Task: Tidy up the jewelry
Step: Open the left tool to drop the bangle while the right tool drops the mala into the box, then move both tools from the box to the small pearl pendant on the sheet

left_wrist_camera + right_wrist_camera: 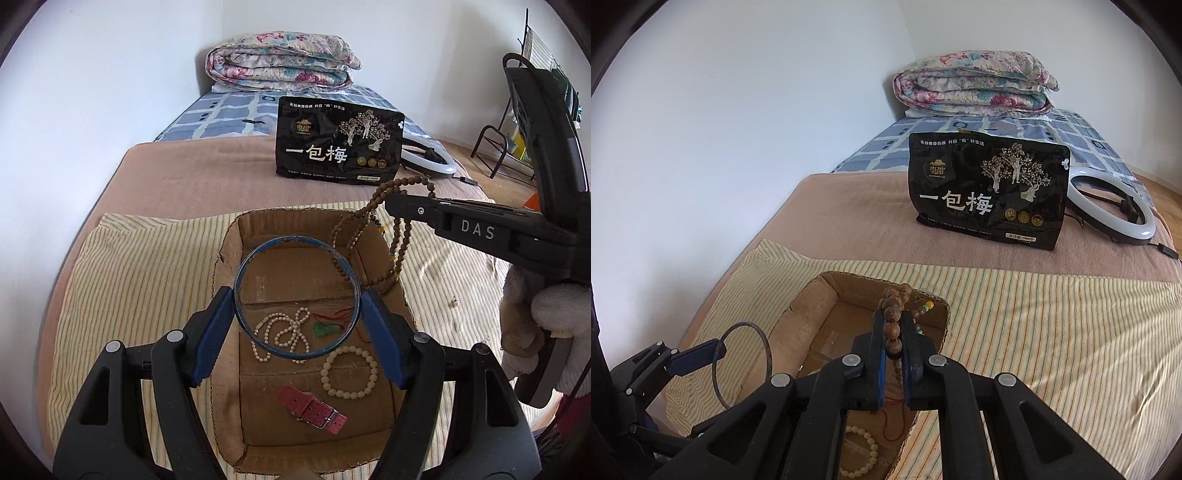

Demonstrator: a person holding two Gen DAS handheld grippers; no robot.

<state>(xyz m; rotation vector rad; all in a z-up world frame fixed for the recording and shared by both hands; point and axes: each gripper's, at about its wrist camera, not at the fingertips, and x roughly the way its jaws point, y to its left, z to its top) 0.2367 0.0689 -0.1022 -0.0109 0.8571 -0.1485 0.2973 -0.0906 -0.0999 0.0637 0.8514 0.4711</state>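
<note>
My left gripper (297,297) is shut on a thin blue bangle (295,240), held above the cardboard box (229,251). In the box lie a pearl necklace (286,332), a green pendant on red cord (327,326), a cream bead bracelet (349,371) and a red watch strap (312,408). My right gripper (894,325) is shut on a brown wooden bead necklace (892,314), which hangs over the box's far right corner (400,236). The right gripper also shows in the left wrist view (391,203). The left gripper with the bangle (718,373) shows in the right wrist view.
The box sits on a striped cloth (140,280) over a tan blanket (207,173) on a bed. A black snack bag (338,142) stands behind it, a ring light (1115,206) to its right, a folded floral quilt (280,61) at the back. A small metal piece (455,302) lies on the cloth.
</note>
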